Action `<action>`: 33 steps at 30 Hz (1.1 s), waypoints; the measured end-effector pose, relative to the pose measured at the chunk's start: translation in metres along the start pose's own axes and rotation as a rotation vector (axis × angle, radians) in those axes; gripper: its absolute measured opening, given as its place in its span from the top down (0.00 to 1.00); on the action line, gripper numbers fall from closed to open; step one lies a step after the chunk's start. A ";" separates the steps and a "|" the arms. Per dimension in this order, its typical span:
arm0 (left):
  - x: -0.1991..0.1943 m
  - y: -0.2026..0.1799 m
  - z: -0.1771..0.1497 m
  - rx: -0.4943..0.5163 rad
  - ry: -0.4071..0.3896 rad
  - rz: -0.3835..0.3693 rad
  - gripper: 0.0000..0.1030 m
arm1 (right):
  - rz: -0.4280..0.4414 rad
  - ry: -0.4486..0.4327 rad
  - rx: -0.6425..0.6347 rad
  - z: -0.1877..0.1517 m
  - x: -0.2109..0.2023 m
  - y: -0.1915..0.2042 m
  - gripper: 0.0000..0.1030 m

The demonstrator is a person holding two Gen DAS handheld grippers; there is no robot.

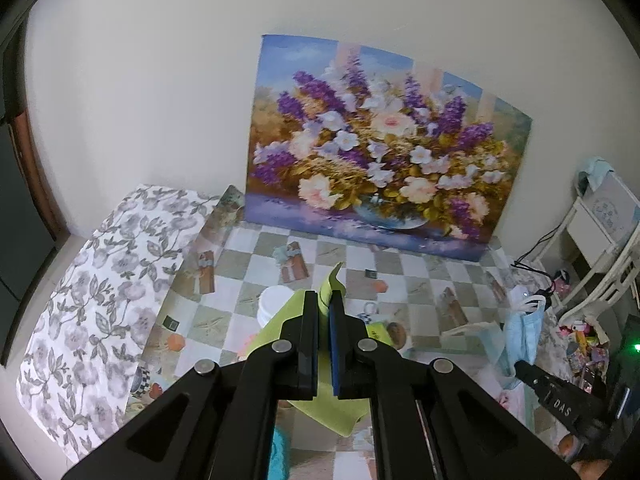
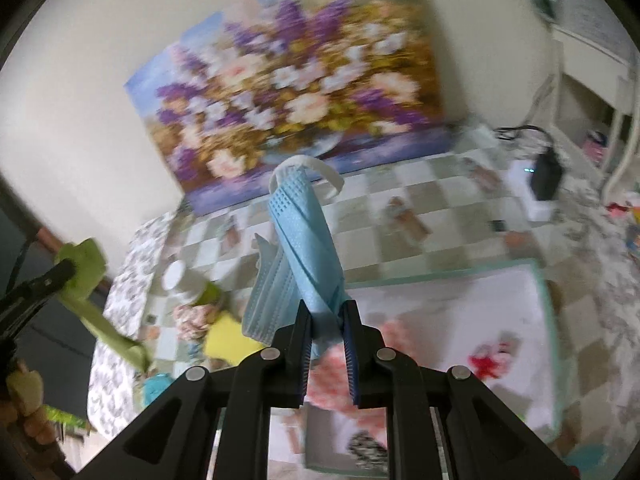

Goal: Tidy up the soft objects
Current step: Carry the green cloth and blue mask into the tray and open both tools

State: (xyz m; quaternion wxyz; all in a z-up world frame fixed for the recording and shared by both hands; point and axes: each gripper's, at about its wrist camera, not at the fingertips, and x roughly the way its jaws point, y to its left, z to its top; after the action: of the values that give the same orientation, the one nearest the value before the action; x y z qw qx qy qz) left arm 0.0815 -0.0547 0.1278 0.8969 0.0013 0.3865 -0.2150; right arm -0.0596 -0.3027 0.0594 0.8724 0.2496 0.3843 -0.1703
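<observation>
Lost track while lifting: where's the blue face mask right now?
The blue face mask is pinched in the right gripper, in front of the flower painting; the left wrist view shows it far right.

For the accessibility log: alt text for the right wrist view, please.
The right hand-held gripper is shut on a blue face mask above a checkered tablecloth. At left, the left hand-held gripper holds a green cloth.

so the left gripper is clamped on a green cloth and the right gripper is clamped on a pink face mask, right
Not quite: the face mask is light blue, not pink, as the right wrist view shows, pinched in the right gripper. The rest holds: the left gripper is clamped on the green cloth.
</observation>
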 end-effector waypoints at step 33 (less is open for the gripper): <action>0.072 -0.206 -0.093 0.316 0.196 -0.240 0.96 | -0.336 0.158 0.312 -0.030 0.027 -0.177 0.84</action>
State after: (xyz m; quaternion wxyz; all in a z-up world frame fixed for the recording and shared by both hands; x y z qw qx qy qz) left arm -0.0188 -0.2537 0.0463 0.8115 0.1169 0.4308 -0.3770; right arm -0.1463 -0.4327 -0.0318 0.7500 0.3263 0.4565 -0.3503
